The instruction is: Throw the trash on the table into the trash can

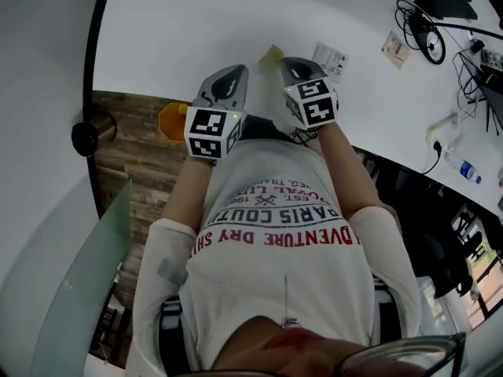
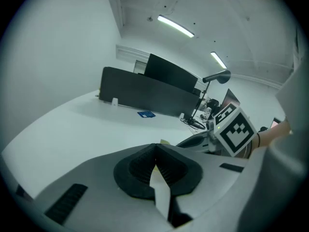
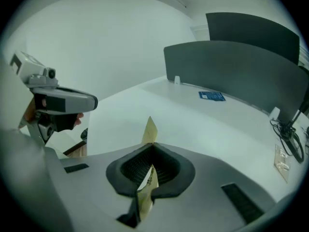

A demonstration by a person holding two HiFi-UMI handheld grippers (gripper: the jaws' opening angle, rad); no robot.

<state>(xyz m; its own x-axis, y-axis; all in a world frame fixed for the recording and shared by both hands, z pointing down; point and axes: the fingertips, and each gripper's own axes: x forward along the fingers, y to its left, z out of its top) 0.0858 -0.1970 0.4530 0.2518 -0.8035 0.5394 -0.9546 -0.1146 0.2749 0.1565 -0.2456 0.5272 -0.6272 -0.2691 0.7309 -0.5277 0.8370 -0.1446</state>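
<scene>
Paper in hand: a yellow paper scrap (image 3: 150, 128) stands pinched in the right gripper (image 3: 153, 146), whose ribbed black fingers (image 3: 170, 169) are clenched flat on it. One pointed end pokes up past the tips and the other hangs out behind the pads, so its long axis runs along the fingers. The scrap is held over the white bench (image 1: 196, 22), near its front edge.

Alongside, the left gripper (image 2: 155, 147) is likewise clamped, on a white paper strip (image 2: 160, 191) that trails back from between its pads. A sliver of something yellowish shows at its tips, too small to identify. Both tools point forward and downward, side by side, close but apart.

The orange bin (image 1: 171, 121), by all appearances the trash can, sits on the wooden floor (image 1: 134, 163) beyond the bench's edge. It lies to the left of both grippers and a little back toward the person. The left gripper is the nearer of the two, just beside the bin in the head view; the right one would have to swing leftward past its partner to reach it.

With both pieces gripped, the carry to the bin appears to be the step ahead. Two printed slips (image 1: 330, 58) lie on the bench farther right, short of a tangle of cables (image 1: 428, 38), so the clearing looks unfinished.
</scene>
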